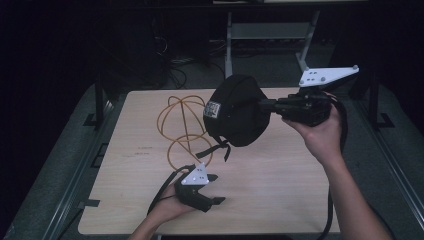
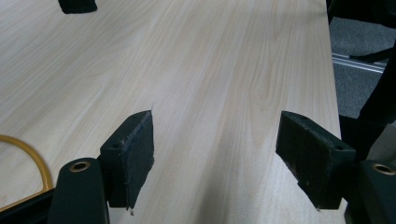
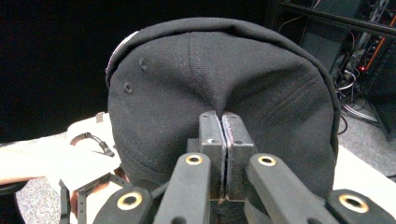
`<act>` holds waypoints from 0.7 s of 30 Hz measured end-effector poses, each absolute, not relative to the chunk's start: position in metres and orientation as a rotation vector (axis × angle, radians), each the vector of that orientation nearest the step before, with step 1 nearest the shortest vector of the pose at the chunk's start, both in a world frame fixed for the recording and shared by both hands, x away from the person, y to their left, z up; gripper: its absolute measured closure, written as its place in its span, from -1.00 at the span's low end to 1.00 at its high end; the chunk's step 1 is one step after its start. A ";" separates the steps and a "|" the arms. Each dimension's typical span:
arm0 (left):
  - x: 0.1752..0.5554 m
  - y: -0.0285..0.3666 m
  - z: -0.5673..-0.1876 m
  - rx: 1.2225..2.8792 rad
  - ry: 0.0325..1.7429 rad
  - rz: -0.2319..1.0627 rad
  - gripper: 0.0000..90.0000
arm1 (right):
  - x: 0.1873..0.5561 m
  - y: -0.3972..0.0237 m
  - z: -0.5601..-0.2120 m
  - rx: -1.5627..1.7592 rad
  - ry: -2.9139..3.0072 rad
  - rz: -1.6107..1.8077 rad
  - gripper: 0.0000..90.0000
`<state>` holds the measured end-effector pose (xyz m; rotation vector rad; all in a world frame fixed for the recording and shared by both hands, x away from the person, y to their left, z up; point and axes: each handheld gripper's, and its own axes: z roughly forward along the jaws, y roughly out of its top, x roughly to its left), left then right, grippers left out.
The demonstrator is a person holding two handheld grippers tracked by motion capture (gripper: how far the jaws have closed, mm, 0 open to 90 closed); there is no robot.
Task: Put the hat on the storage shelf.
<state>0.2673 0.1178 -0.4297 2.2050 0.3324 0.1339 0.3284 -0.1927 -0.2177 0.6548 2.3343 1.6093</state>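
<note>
Jaws pinched on a black cap (image 1: 235,110), the right gripper (image 1: 272,105) holds it above the table (image 1: 280,190); the left gripper (image 1: 215,189) gapes empty beside an orange cable (image 1: 182,125).

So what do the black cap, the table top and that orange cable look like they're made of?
The black cap looks like matte woven fabric, probably cotton twill: visible weave, stitched seams, sewn eyelets. The table top shows pale wood grain with a smooth, even sheen, so likely laminate or veneer rather than solid wood. The orange cable appears to have a smooth plastic or rubber jacket, lying in loose loops.
</note>
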 end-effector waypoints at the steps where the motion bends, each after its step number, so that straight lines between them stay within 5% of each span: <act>1: 0.267 0.118 -0.430 2.207 0.330 0.133 -0.39 | 0.329 -0.191 -0.217 0.650 2.337 1.609 0.97; 21: 0.266 0.118 -0.431 2.195 0.326 0.133 -0.39 | 0.347 -0.149 -0.194 0.587 2.404 1.589 0.97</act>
